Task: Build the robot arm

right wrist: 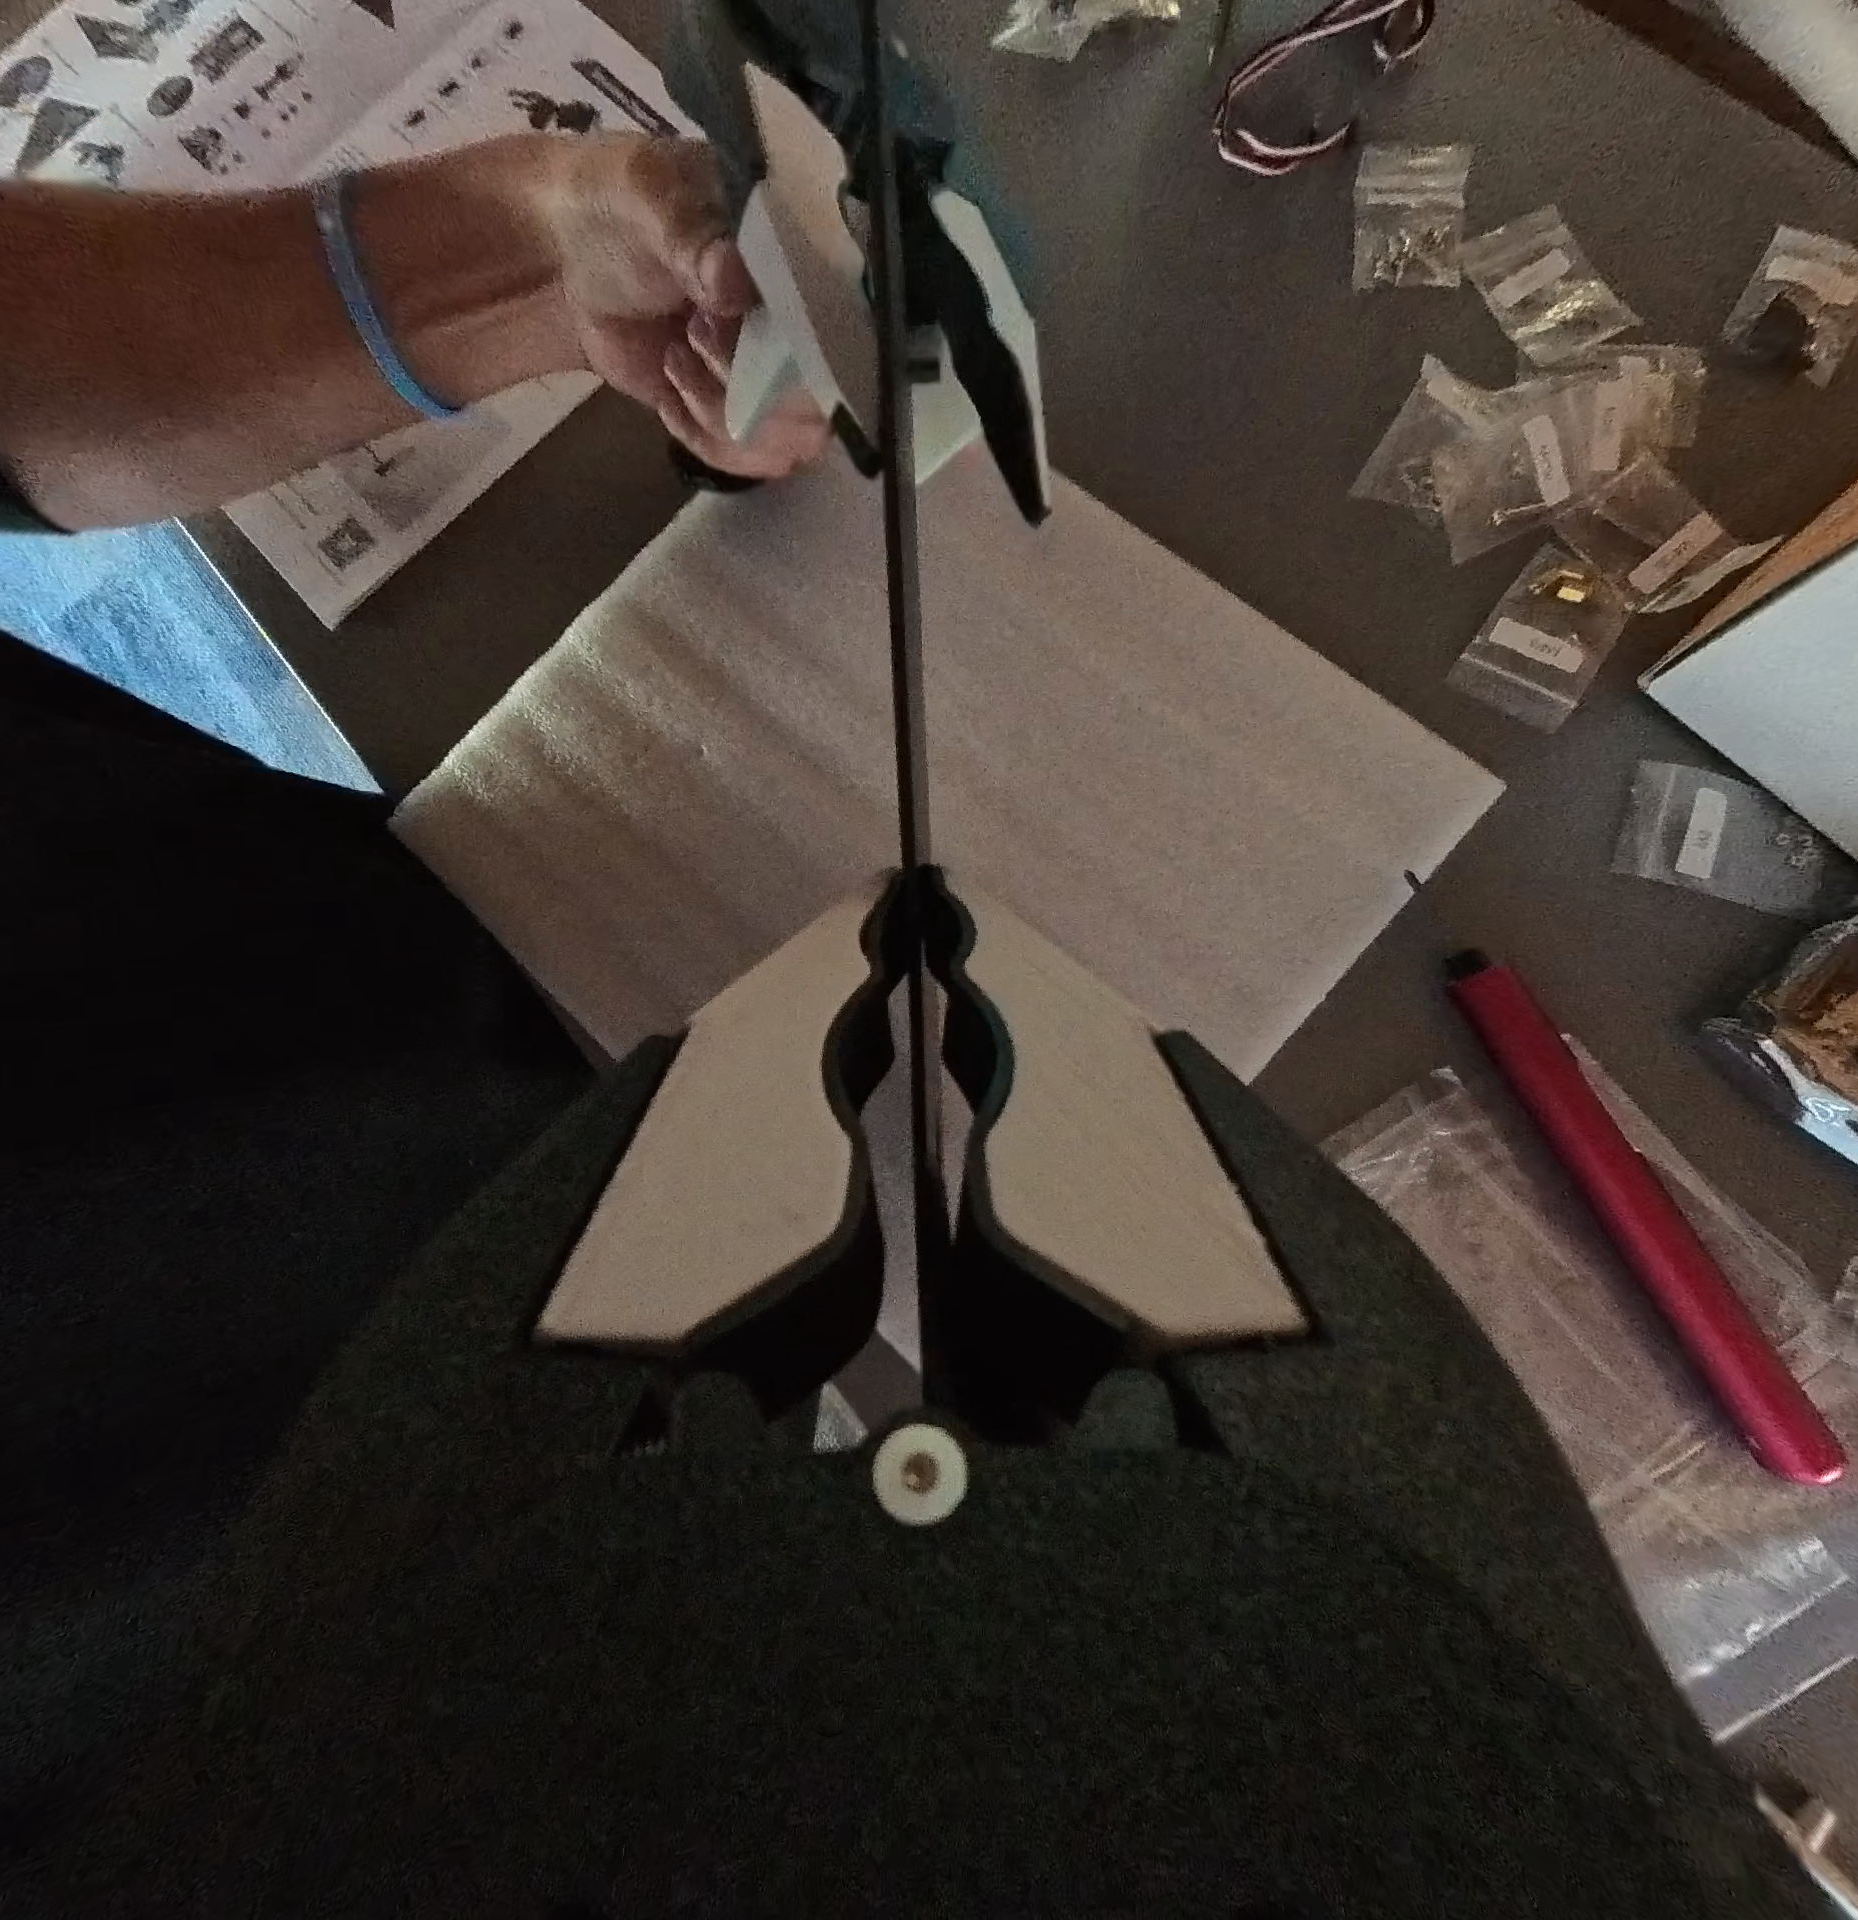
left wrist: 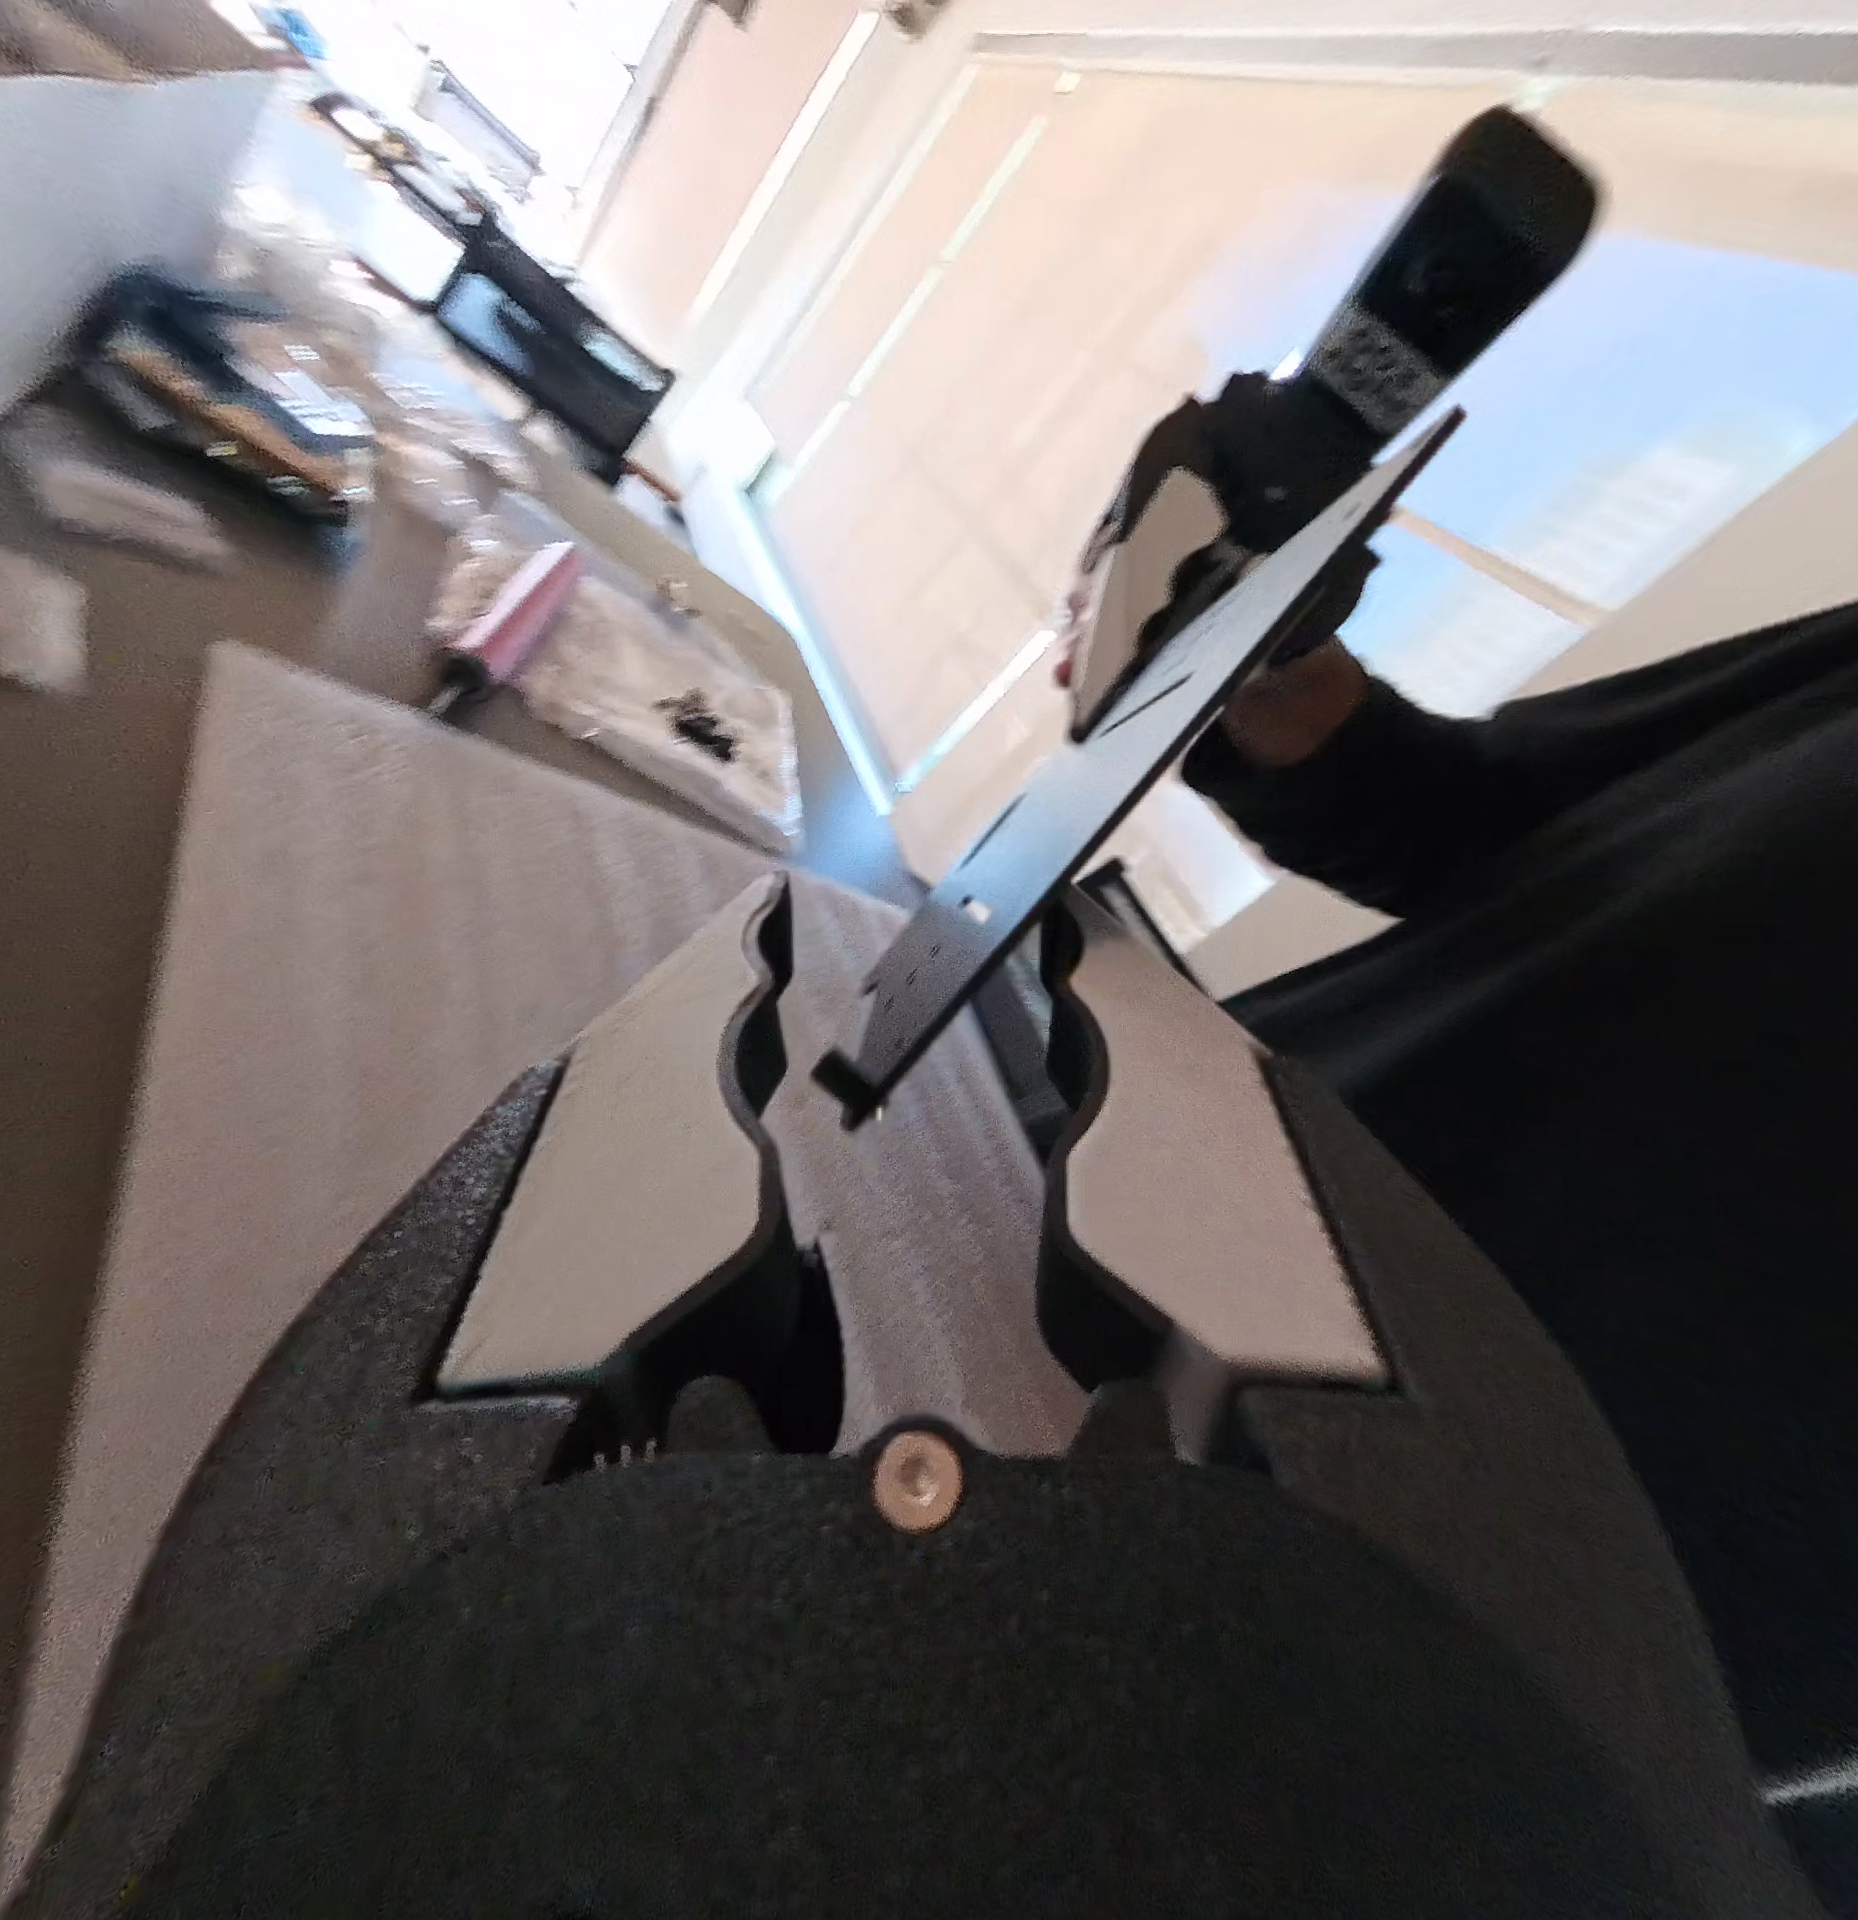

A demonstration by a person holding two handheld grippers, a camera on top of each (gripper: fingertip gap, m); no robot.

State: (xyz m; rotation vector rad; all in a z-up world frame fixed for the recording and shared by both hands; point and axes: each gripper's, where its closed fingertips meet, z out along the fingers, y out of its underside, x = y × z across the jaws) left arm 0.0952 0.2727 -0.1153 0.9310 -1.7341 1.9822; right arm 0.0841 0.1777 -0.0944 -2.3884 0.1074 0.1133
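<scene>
A thin flat black plate [left wrist: 1164, 727] with small holes and slots runs between my two grippers. My right gripper [right wrist: 912, 883] is shut on one end of it; there the plate [right wrist: 899, 623] shows edge-on, pinched between the fingertips. My left gripper [left wrist: 925, 894] is open around the plate's other end, with daylight between the left pad [left wrist: 759, 997] and the plate, so it does not grip it. In the right wrist view the left gripper [right wrist: 889, 332] stands open astride the plate, held by a hand [right wrist: 644, 281]. The right gripper [left wrist: 1195, 561] shows far off in the left wrist view.
A white foam sheet [right wrist: 1112, 727] lies on the brown surface below the plate. A red tube [right wrist: 1631, 1216] lies on a clear plastic bag at the right. Several small bags of hardware [right wrist: 1527, 416] and printed instruction sheets [right wrist: 281, 83] lie farther off. Dark clothing fills the left. Left tips to right tips: about 11 cm.
</scene>
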